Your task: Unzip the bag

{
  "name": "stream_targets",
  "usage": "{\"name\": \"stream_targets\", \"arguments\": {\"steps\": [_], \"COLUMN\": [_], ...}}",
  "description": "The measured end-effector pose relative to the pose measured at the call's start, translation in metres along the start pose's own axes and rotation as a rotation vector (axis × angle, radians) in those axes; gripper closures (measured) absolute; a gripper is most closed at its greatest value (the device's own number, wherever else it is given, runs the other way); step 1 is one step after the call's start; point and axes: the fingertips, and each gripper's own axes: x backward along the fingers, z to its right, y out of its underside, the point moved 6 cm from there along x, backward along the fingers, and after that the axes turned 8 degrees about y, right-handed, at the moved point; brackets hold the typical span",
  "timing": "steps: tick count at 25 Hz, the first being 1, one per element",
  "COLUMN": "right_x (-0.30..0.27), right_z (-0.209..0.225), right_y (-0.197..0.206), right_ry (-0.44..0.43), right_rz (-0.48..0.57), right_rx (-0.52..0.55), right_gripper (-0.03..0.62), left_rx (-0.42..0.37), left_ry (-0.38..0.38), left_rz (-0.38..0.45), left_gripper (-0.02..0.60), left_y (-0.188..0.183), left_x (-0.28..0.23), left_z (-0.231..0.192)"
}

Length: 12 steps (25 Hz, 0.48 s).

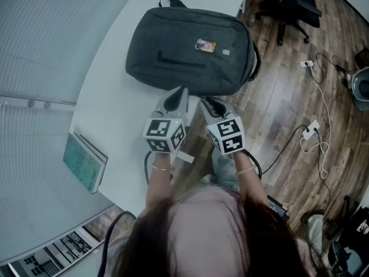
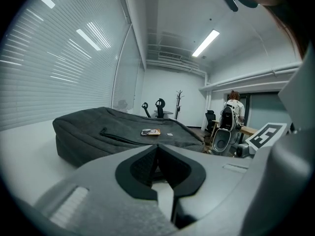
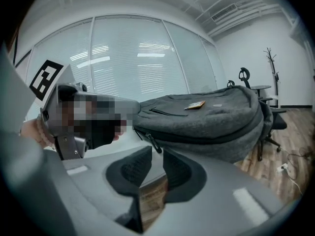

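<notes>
A dark grey backpack (image 1: 190,45) lies flat on the white table (image 1: 115,114), its front pocket zipper (image 1: 181,62) facing up. Both grippers hover at its near edge. My left gripper (image 1: 182,91) points at the bag (image 2: 113,132) with its tips touching (image 2: 157,146) and nothing between them. My right gripper (image 1: 209,103) sits at the bag's near right corner by the table edge. Its jaws stand slightly apart (image 3: 157,151). The main zipper's pull (image 3: 153,144) hangs from the bag's side (image 3: 216,117) just beyond the tips, not pinched.
A green book (image 1: 85,161) lies on the table's left part. Wooden floor with cables and power strips (image 1: 314,128) lies to the right, with an office chair (image 1: 288,7) beyond the bag. A person (image 2: 234,109) stands far back in the room.
</notes>
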Motion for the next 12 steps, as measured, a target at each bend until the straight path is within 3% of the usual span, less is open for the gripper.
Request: {"name": "stream_targets", "arguments": {"steps": [12], "right_x": [-0.008], "right_z": [0.005], "right_y": [0.008], "right_ry": [-0.074], "right_rz": [0.009], "right_rx": [-0.117], "right_gripper": [0.496], "left_rx": [-0.012], "left_ry": [0.008], "left_rz": [-0.023], "left_gripper": [0.571], "left_y": [0.003], "left_x": [-0.012], "left_z": [-0.009]}}
